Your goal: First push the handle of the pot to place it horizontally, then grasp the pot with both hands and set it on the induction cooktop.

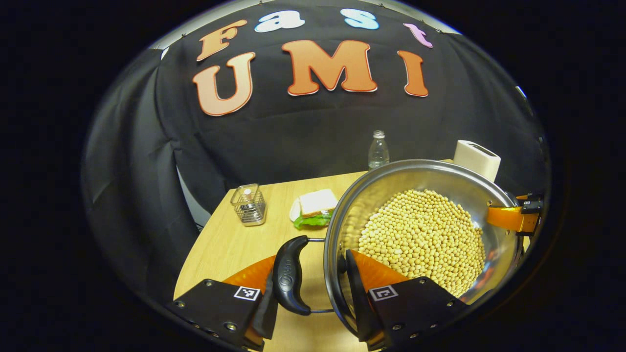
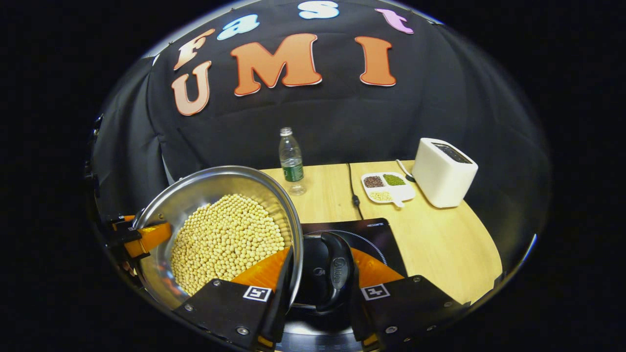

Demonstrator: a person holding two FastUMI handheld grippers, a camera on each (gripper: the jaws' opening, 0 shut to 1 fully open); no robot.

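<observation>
Wooden table [image 2: 440,244]: cooktop [image 2: 371,232], toaster [image 2: 442,178], bottle [image 2: 291,161], sandwich [image 1: 315,208].

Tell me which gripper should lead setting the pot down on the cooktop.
Right. In the right gripper view the induction cooktop lies directly beyond the right gripper, whose jaws grip the pot. The left gripper grips the pot's opposite side, over the table, so it should probably follow.

A black cloth wall [image 2: 313,127] hangs in soft folds behind and beside a light wooden surface [image 2: 440,239] with a rounded edge. A paler panel [image 1: 188,200] shows at a gap low in the cloth. The lighting is even and dim.
</observation>
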